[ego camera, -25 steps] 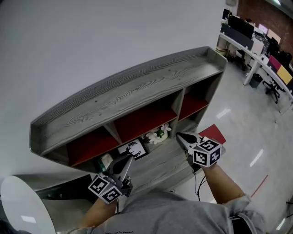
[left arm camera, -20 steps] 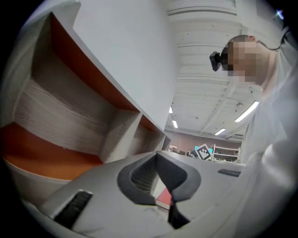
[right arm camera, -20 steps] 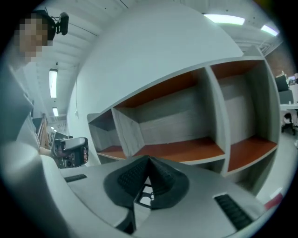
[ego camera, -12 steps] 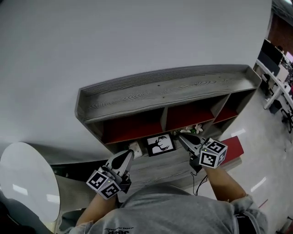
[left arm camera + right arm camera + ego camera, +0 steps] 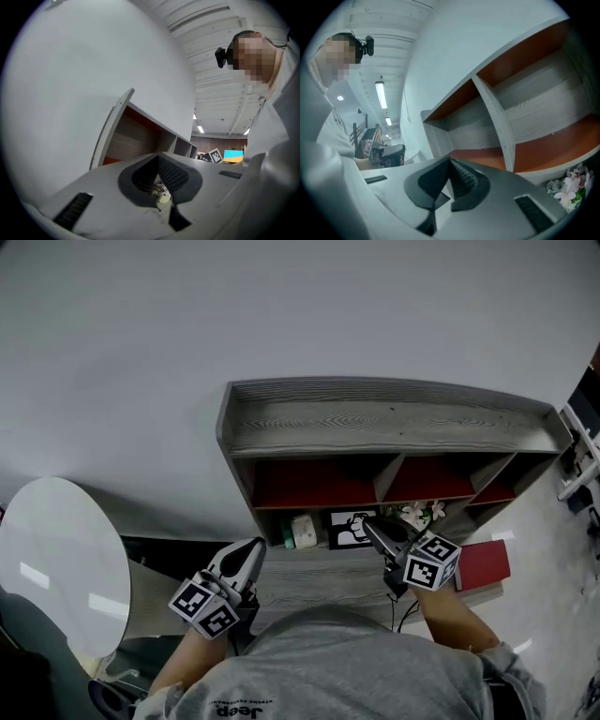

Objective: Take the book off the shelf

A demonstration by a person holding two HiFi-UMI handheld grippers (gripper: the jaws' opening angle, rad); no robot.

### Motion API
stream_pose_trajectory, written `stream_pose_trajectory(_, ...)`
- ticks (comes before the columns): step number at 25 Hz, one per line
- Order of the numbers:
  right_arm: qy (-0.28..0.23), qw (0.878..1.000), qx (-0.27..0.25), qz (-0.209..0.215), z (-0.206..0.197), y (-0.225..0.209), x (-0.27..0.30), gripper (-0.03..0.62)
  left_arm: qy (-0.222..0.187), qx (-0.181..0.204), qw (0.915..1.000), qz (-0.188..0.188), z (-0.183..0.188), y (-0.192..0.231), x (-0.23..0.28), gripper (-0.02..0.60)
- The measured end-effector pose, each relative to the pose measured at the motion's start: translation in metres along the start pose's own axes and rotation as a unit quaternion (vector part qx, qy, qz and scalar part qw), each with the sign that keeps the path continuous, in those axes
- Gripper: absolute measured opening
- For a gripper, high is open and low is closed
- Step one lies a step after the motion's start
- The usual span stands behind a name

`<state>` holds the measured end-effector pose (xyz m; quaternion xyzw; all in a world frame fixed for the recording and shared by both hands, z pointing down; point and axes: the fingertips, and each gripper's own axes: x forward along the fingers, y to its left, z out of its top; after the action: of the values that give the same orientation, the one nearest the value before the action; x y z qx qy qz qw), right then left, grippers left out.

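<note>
The book [image 5: 483, 563], red-covered, lies flat on the right end of the near ledge of the shelf [image 5: 375, 418], just right of my right hand-held gripper [image 5: 370, 524]. That gripper's jaws are pressed together on nothing, and it points toward the framed picture [image 5: 352, 529] and white flowers [image 5: 422, 514] on the lower level. My left hand-held gripper [image 5: 255, 546] is likewise closed and empty, at the shelf's left end near a pale box [image 5: 302, 531].
</note>
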<state>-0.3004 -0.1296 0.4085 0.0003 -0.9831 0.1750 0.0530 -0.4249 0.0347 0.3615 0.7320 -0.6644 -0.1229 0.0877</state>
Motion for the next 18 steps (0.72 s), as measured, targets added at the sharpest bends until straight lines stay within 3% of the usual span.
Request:
stream_pose_trajectory(8, 0.027, 0.999, -0.009, 0.043, -0.021, 0.016, 0.019, -0.008, -0.006, -0.004, 0.9992, 0.04, -0.014, 0.001, -0.015, 0.014)
stream_pose_trajectory(18, 0.039, 0.998, -0.044, 0.033, -0.023, 0.014, 0.007, -0.008, -0.005, -0.006, 0.9992, 0.039, -0.019, -0.011, -0.005, 0.014)
